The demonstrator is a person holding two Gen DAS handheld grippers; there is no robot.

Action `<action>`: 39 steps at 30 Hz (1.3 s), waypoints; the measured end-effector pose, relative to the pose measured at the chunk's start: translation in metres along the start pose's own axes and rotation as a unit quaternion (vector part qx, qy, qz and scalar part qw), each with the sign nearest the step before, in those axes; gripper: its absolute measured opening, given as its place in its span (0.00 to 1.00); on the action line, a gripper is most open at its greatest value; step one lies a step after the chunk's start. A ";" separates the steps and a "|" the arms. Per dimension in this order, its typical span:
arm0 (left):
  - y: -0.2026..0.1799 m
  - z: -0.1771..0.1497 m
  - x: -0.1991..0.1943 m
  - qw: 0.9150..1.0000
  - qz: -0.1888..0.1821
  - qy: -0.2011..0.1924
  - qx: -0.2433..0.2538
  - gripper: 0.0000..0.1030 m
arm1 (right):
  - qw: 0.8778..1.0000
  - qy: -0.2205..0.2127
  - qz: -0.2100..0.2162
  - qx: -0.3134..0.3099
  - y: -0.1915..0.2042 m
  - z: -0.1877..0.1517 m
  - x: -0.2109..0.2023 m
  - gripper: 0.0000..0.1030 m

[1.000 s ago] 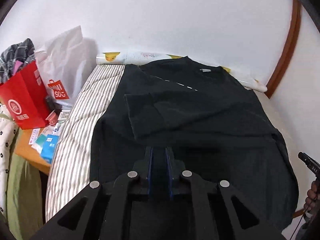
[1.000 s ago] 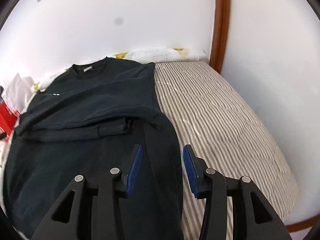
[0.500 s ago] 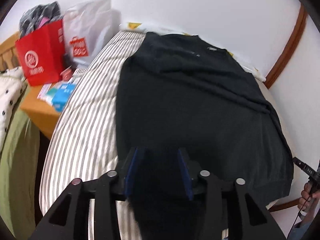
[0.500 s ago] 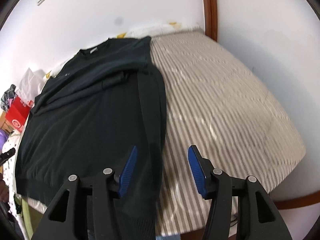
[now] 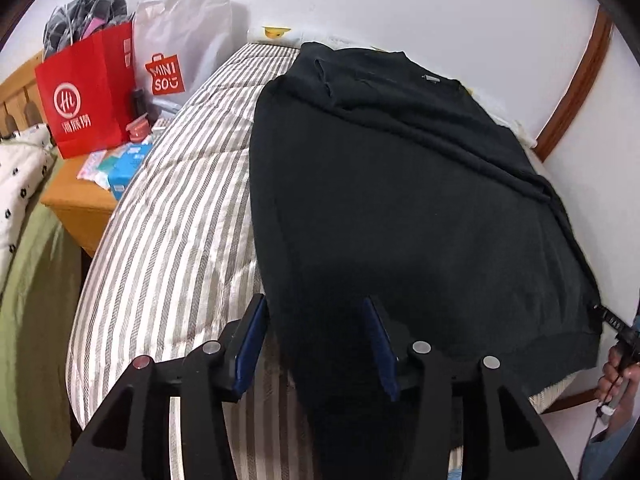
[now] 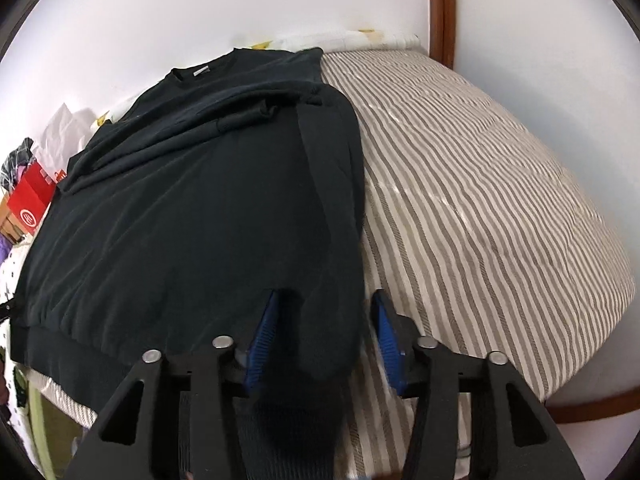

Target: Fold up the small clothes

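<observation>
A black long-sleeved sweatshirt lies flat on a striped mattress, collar toward the far white wall and ribbed hem at the near edge of the bed, where the fabric runs over the edge. Both sleeves are folded inward across the chest area; the cuff of one lies near the garment's middle in the right wrist view. The left gripper is spread wide, its blue-padded fingers straddling the sweatshirt's near left hem corner, with cloth between the pads but not clamped. The right gripper is likewise wide apart, its blue pads to either side of the garment's near right hem corner, holding nothing. Whether either set of pads touches the fabric cannot be determined. Beside the bed on the left stands a wooden nightstand bearing a red paper bag, a white Miniso bag and small packets. A brown wooden trim runs up the wall at the far right corner.
</observation>
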State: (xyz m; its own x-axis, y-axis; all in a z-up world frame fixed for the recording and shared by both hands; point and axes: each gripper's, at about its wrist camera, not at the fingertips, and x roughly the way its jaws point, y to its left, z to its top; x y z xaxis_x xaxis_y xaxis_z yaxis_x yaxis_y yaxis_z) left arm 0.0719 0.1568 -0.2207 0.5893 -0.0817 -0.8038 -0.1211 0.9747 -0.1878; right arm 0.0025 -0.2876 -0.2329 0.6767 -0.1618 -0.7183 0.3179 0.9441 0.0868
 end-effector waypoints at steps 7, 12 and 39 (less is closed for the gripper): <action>-0.009 0.010 0.008 0.999 0.034 -0.003 -0.021 0.14 | 1.000 -0.009 0.010 0.013 0.007 0.022 0.017 0.16; 0.008 0.007 -0.001 0.997 -0.019 -0.004 -0.069 0.06 | 1.000 -0.012 0.026 0.011 0.003 0.022 0.010 0.07; -0.009 0.061 -0.076 0.990 -0.070 -0.119 -0.014 0.06 | 0.989 -0.119 0.092 0.016 -0.009 0.080 -0.055 0.06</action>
State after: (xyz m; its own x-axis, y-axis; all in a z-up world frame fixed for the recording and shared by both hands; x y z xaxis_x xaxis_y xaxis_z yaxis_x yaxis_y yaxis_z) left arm 0.0770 0.1673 -0.1236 0.7732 -0.1602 -0.6137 -0.0456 0.9511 -0.3056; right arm 0.0157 -0.3097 -0.1392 0.8606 -0.0544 -0.5064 0.1932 0.9548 0.2259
